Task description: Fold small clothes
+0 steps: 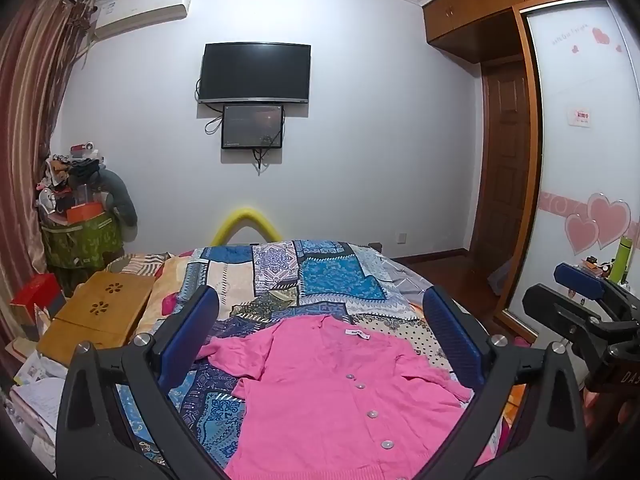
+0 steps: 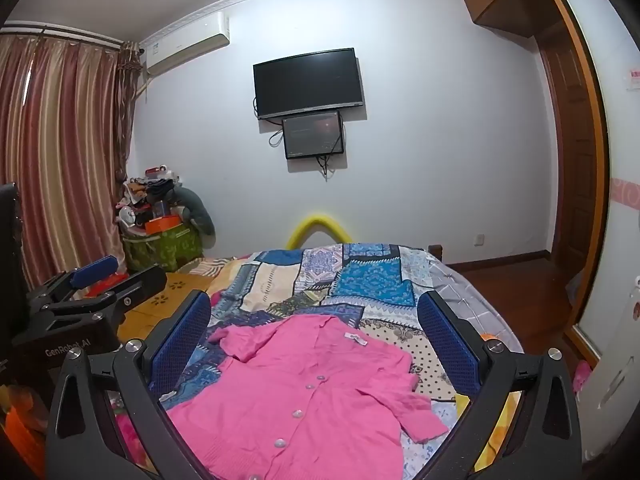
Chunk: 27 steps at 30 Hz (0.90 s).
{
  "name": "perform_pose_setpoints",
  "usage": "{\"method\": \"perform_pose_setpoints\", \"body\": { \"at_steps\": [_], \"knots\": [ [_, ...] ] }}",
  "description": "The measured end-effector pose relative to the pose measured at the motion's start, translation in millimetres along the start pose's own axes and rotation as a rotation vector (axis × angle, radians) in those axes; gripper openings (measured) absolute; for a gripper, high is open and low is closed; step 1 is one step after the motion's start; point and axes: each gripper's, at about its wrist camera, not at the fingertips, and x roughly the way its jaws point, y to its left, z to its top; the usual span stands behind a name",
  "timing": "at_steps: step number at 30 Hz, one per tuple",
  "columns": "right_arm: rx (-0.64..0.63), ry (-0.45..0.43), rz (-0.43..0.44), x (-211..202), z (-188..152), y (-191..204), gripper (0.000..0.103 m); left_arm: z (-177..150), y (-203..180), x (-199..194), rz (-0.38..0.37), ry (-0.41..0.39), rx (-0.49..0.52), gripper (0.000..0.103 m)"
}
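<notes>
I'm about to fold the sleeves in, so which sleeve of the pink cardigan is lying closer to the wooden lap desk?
The crumpled sleeve on the pink cardigan, image-left; the other sleeve lies on the wardrobe side, away from the wooden lap desk.

Both wrist cameras looked forward along their own blue-padded fingers, low over the near end of the bed (image 1: 248,276), toward the far wall and its television (image 1: 255,73). The left wrist view sat to the left, catching the right gripper (image 1: 580,280) at its right edge. The right wrist view sat to the right and caught the left gripper (image 2: 96,272) at its left edge. Each stood close above the pink cardigan (image 1: 340,392). The two views shared the cardigan, bed, television and curtain (image 2: 60,152).
</notes>
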Motion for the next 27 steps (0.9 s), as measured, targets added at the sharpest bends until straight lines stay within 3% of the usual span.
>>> {"method": "perform_pose_setpoints", "body": {
  "at_steps": [27],
  "knots": [
    [0.002, 0.001, -0.003, 0.6, -0.3, -2.9, 0.103, 0.5, 4.6, 2.2, 0.005, -0.001, -0.017, 0.103]
  ]
}}
